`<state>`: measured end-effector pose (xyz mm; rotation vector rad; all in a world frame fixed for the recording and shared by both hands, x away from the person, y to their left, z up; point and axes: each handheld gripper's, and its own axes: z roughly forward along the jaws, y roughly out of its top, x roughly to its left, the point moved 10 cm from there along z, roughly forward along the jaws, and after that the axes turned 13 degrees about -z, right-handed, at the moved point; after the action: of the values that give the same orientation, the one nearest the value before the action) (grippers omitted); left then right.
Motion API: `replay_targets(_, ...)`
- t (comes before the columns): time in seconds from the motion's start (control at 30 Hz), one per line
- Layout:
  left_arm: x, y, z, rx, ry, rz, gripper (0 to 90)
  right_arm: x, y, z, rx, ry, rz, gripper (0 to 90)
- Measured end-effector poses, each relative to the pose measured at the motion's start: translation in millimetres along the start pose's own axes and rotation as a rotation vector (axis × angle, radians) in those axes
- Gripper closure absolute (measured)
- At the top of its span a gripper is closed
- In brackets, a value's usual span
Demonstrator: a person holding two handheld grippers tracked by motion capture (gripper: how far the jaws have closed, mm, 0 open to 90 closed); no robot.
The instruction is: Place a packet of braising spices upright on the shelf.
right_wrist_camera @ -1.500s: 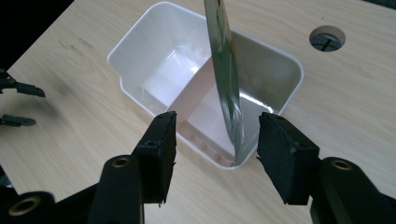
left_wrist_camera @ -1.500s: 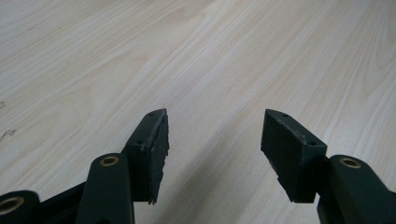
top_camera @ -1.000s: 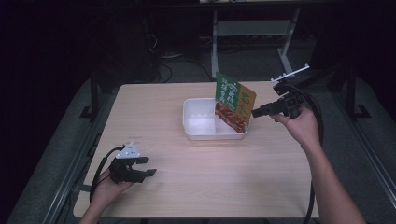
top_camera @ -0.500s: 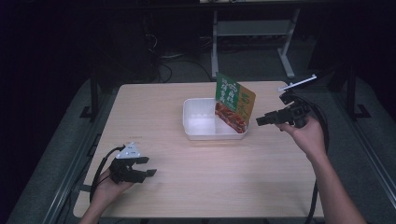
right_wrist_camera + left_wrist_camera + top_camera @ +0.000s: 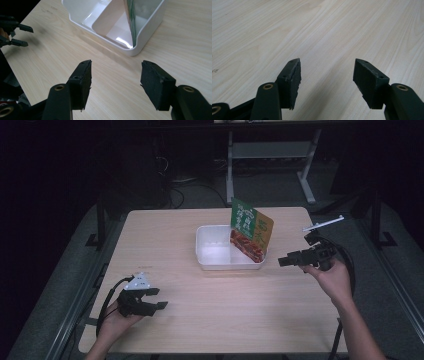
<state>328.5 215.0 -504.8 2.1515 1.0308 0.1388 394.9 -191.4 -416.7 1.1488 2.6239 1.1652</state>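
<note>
Right tongs (image 5: pixel 283 262) held above the counter (image 5: pixel 210 315), just right of the white tray (image 5: pixel 212 255), jaws pointing toward it; they stand wide with nothing between them and have just been opening further. In the right gripper view the same tongs (image 5: pixel 115 82) look across bare wood at the tray's near corner (image 5: pixel 136 51). Green and orange food packet (image 5: pixel 251 230) stands upright and tilted in the tray's right compartment, leaning against its right wall and rising well above the rim; the left compartment shows only white plastic. Packet and right tongs are apart, not touching. Left tongs (image 5: pixel 161 298) rest at the counter's near left corner, well apart from the tray, jaws wide and holding nothing; the left gripper view shows the left tongs (image 5: pixel 327 75) over bare wood grain.
</note>
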Motion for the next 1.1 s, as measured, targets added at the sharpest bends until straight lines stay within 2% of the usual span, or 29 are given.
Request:
replay_targets(0.3, -0.4, -0.4, 1.6, 0.006, 0.005, 0.006, 37.9, 3.1, -37.0, 17.5, 0.008, 0.026, 0.020, 40.5)
replay_targets(0.63, -0.3, -0.6, 3.2, 0.008, 0.008, 0.007, 37.3, 2.4, -60.5, 15.6, -0.021, 0.030, 0.045, 40.0)
replay_targets(1.1, -1.9, -1.7, 5.0, 0.018, 0.006, 0.010, 35.9, 10.0, -87.2, 18.8, -0.023, 0.030, 0.056, 39.0)
